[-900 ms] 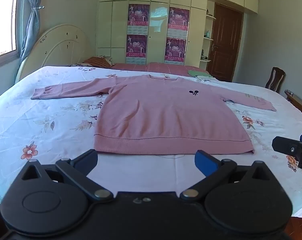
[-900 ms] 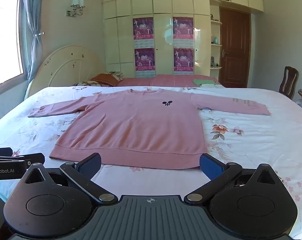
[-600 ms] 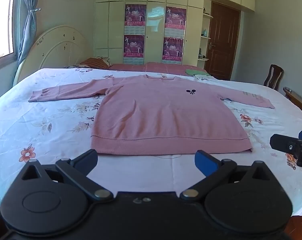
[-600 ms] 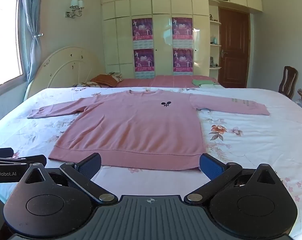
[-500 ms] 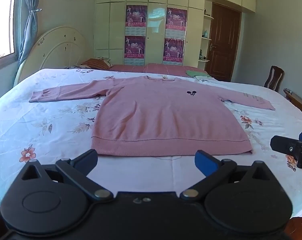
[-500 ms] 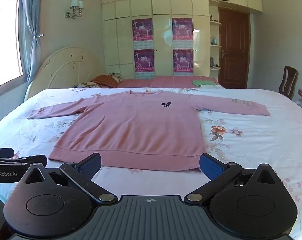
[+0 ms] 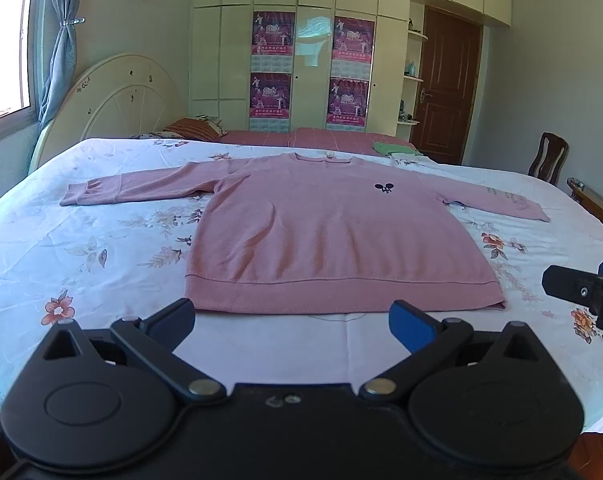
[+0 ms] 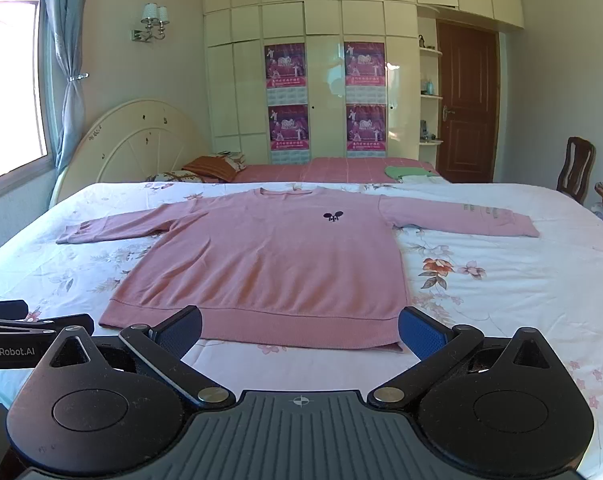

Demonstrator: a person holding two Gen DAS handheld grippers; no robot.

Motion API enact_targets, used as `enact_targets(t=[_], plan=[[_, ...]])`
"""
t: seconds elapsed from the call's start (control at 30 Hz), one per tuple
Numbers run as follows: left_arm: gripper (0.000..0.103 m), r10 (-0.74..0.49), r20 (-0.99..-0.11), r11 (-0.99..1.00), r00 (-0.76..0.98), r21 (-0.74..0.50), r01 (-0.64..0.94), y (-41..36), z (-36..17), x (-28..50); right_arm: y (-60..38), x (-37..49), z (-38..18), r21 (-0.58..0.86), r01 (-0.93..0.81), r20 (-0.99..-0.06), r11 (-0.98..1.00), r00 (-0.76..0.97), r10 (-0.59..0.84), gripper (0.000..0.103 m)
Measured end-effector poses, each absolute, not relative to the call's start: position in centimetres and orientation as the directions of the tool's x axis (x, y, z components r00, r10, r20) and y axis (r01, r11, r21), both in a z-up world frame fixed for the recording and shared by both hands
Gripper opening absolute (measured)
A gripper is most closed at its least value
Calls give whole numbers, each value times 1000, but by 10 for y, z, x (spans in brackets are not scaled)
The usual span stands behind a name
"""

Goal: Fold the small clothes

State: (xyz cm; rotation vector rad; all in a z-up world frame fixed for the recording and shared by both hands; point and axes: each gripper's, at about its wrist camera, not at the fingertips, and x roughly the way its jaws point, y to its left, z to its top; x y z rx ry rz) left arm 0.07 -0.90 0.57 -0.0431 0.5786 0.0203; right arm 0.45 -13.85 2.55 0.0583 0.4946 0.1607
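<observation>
So here's where I'm at: the pink long-sleeved knit sweater (image 7: 333, 236) is laid out flat, front up, on the white floral bedsheet (image 7: 81, 248), both sleeves stretched out sideways. Its long axis runs straight away from me, ribbed hem nearest, neckline at the far end toward the red-pink blanket (image 7: 313, 138) at the back of the bed.

My left gripper (image 7: 291, 318) has its blue-padded fingers spread wide with nothing between them, just short of the hem and not touching it. It sits nearer the hem's left half. My right gripper (image 8: 301, 330) is also wide open and empty. Its right pad lines up just beside the hem's right corner, so that corner is its natural grab.

The sleeve cuffs are both well apart from the fingers, way out to the sides. I reckon the nearest thing for either hand is the hem, one corner each, unless I go for the sleeves first.
</observation>
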Motion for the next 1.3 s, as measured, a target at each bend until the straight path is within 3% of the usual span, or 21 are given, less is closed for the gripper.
enact_targets(t=[1.3], plan=[[103,13,-542,999,840,-29,-34,-7,4,-2,-133,6,27,97,-143,-467,985,867,172,103]])
